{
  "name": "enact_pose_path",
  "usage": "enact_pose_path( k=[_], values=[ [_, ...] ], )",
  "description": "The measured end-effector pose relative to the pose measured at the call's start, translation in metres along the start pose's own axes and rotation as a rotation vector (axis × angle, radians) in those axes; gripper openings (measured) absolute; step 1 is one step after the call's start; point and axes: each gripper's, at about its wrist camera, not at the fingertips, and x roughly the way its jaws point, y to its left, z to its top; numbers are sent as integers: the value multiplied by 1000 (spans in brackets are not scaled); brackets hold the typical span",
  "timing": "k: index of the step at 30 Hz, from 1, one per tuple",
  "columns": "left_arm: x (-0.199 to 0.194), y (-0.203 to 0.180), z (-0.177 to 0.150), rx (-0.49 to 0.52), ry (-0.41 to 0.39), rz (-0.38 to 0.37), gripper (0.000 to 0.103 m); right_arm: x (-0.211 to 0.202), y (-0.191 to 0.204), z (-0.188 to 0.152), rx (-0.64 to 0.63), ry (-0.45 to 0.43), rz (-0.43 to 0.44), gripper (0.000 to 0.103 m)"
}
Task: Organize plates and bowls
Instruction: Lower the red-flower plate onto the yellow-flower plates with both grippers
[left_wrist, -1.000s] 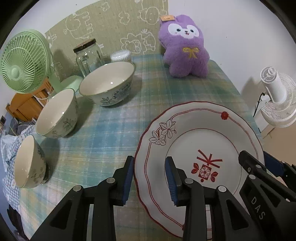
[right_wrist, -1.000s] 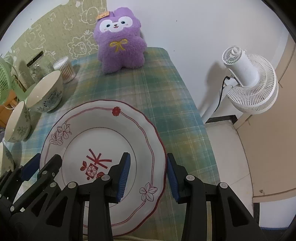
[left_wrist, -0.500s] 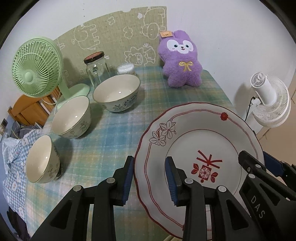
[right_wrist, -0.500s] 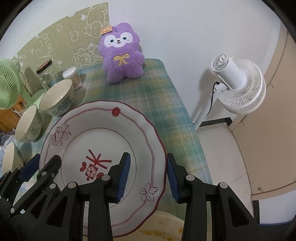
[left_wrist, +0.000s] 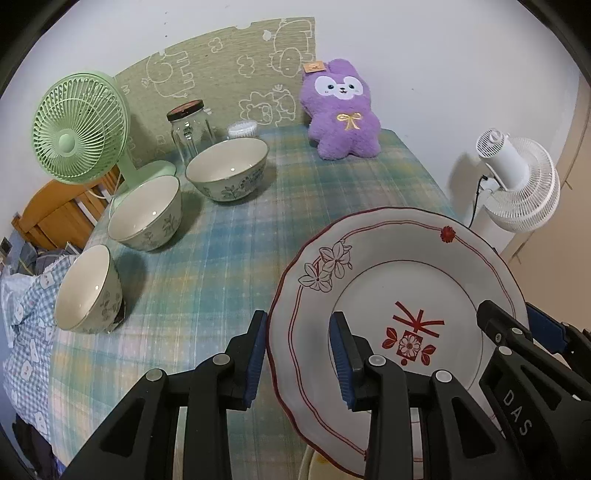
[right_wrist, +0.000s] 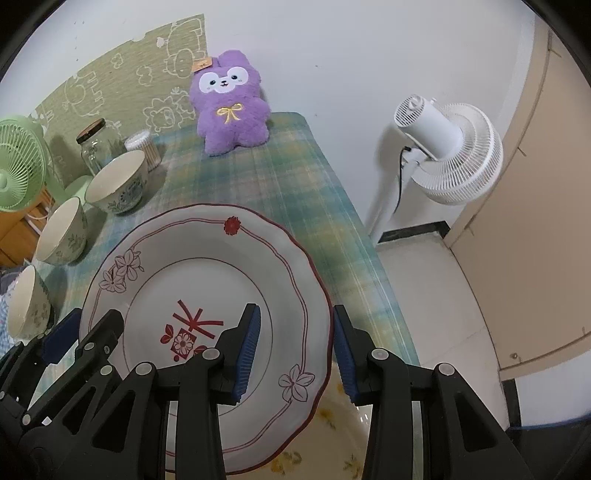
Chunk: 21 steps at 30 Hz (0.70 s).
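We find open cloth down the middle of the table (left_wrist: 236, 258), between the bowls and the plate (left_wrist: 391, 295). Three bowls (left_wrist: 146, 212) line the left edge, with the green fan (left_wrist: 79, 129) and jar (left_wrist: 190, 131) behind them. The purple plush (left_wrist: 343, 118) blocks the far end (against the wall). Another dish (right_wrist: 343, 435) lies under the plate.

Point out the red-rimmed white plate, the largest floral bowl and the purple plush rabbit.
Red-rimmed white ceramic plate (right_wrist: 207, 280): right wrist view, on its bare centre well.
Largest floral ceramic bowl (left_wrist: 227, 164): left wrist view, on its inner wall.
Purple plush rabbit (left_wrist: 345, 129): left wrist view, on its belly.
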Motion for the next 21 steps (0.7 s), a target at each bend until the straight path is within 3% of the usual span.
enact_pose_path(
  k=[21],
  values=[
    [-28, -16, -43, 41, -3, -53, 33, -32, -25, -52, 45, -12, -50, 43]
  ],
)
